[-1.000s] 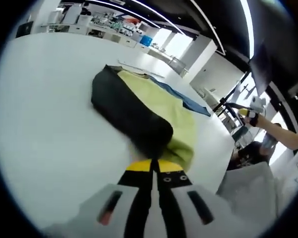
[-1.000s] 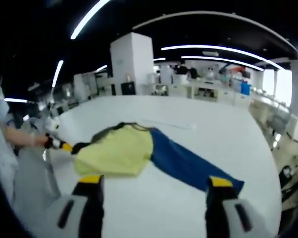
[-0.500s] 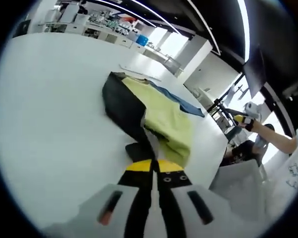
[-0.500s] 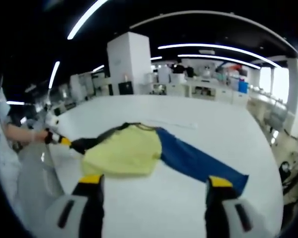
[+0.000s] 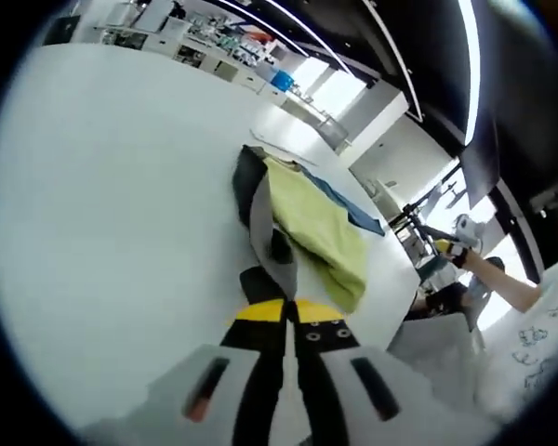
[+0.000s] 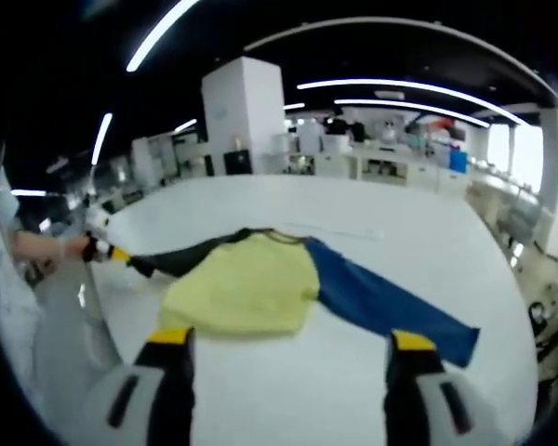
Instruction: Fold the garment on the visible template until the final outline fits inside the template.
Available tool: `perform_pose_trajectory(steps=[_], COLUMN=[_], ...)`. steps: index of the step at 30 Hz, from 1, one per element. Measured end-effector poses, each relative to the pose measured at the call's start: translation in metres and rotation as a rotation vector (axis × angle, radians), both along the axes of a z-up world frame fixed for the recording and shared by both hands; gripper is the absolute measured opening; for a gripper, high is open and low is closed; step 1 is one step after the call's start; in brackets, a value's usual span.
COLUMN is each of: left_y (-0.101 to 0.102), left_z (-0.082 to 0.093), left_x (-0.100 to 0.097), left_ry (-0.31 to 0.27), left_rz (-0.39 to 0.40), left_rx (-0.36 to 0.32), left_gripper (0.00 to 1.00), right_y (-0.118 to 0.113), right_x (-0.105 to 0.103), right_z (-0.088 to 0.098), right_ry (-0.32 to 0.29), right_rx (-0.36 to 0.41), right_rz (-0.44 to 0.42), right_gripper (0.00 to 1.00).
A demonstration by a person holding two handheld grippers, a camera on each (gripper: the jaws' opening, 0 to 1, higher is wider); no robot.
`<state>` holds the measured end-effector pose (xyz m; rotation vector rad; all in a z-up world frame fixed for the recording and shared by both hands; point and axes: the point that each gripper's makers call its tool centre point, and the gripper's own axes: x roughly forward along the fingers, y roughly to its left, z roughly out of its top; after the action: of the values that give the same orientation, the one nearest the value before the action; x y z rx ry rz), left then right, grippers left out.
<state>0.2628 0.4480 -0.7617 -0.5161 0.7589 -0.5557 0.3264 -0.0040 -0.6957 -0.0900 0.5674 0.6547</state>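
My left gripper (image 5: pixel 285 311) is clenched on the dark sleeve (image 5: pixel 260 218) of the garment (image 5: pixel 312 223), jaws pressed together at six o'clock in the left gripper view, with the sleeve cloth running up from the tips toward twelve. I see the garment lying on the white table (image 5: pixel 102 204), yellow body in the middle, blue sleeve (image 5: pixel 349 204) trailing off toward two o'clock. Over at three o'clock a hand (image 5: pixel 465 255) holds my other tool near the table edge.

In the right gripper view, my right gripper (image 6: pixel 286 339) is released, jaws standing wide apart at six o'clock, nothing between them, just above the table. The garment sits straight ahead, dark sleeve stretched out to nine o'clock where the left gripper pinches its end, blue sleeve spread toward four o'clock.
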Motion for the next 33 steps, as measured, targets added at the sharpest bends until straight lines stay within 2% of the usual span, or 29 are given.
perform_pose_trajectory(steps=[8, 10, 14, 19, 24, 26, 32, 33], left_y=[0.038, 0.041, 0.068, 0.103, 0.130, 0.136, 0.168, 0.167], left_z=[-0.001, 0.000, -0.004, -0.017, -0.029, -0.032, -0.042, -0.043], left_x=[0.014, 0.016, 0.034, 0.056, 0.071, 0.063, 0.089, 0.090], left_ry=[0.015, 0.017, 0.039, 0.075, 0.110, 0.115, 0.138, 0.140], left_rz=[0.035, 0.041, 0.066, 0.080, 0.075, 0.076, 0.097, 0.097], left_rx=[0.069, 0.076, 0.078, 0.103, 0.117, 0.134, 0.147, 0.152], left_gripper=[0.00, 0.00, 0.00, 0.00, 0.00, 0.00, 0.00, 0.00], right_y=[0.006, 0.007, 0.008, 0.010, 0.013, 0.015, 0.019, 0.021], right_x=[-0.001, -0.002, -0.004, -0.007, -0.010, -0.010, -0.012, -0.013], right_z=[-0.003, -0.004, -0.007, -0.011, -0.012, -0.012, -0.014, -0.014], right_ry=[0.013, 0.016, 0.025, 0.041, 0.050, 0.050, 0.059, 0.062], right_rx=[0.000, -0.006, -0.010, -0.017, -0.019, -0.022, -0.032, -0.032], right_rz=[-0.007, -0.011, -0.022, -0.033, -0.051, -0.056, -0.071, -0.074], right_gripper=[0.84, 0.84, 0.84, 0.84, 0.84, 0.84, 0.84, 0.84])
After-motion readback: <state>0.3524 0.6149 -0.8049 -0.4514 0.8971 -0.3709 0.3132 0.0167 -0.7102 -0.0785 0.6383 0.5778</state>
